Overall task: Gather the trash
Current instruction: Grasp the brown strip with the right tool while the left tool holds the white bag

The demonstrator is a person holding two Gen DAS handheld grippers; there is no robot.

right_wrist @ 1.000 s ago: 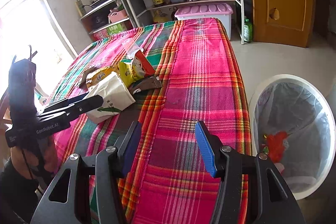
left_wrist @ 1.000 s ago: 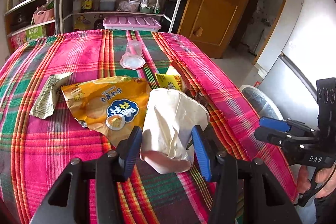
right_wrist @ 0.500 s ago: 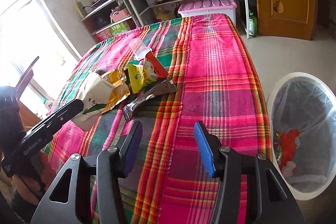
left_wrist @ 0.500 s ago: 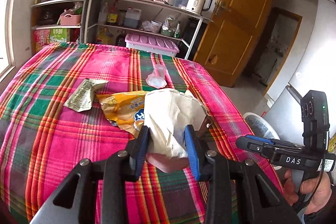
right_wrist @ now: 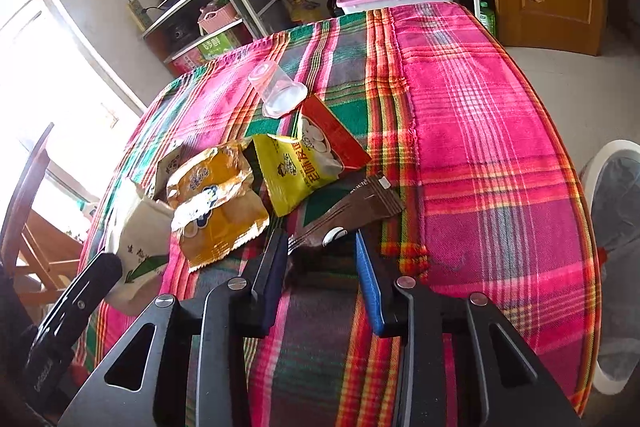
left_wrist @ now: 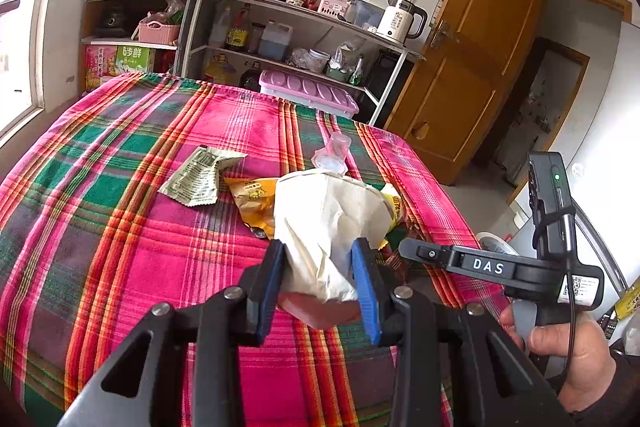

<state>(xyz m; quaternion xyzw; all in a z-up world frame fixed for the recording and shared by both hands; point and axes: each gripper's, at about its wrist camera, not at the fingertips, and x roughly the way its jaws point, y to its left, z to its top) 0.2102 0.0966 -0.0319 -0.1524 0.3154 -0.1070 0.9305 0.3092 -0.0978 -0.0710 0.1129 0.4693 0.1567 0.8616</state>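
The crumpled white paper cup [left_wrist: 328, 227] is clamped between the blue pads of the left gripper [left_wrist: 320, 283]; its jaws are part-closed and pressed into the soft paper, and the cup appears lifted clear of the plaid tablecloth [left_wrist: 120, 211]. The right gripper [right_wrist: 322, 275] is lowered over the near end of the brown wrapper [right_wrist: 352, 215], and its jaws are closing, with the wrapper's crimped end between the pads but apparently not yet pinched.

For the pickup to go well, the right pads are best brought down flat to the cloth so that the thin foil is caught near its edge and not pushed away. The cup is best held with no more squeeze than now, since it is already crushed and could slip out at its pink base. The bin [right_wrist: 616, 227], lined with a grey bag, is seen on the floor off the right edge of the table, so both pieces can probably be carried there together.

Other litter is left around the table's middle: a yellow-orange snack bag [right_wrist: 216, 203], a yellow and red packet [right_wrist: 308, 155], a grey-green wrapper [left_wrist: 196, 175] towards the left, and a clear plastic cup [right_wrist: 280, 91] on its side further back. Beyond the far edge, metal shelves [left_wrist: 280, 27] with cookware and a wooden door [left_wrist: 480, 59] are seen.
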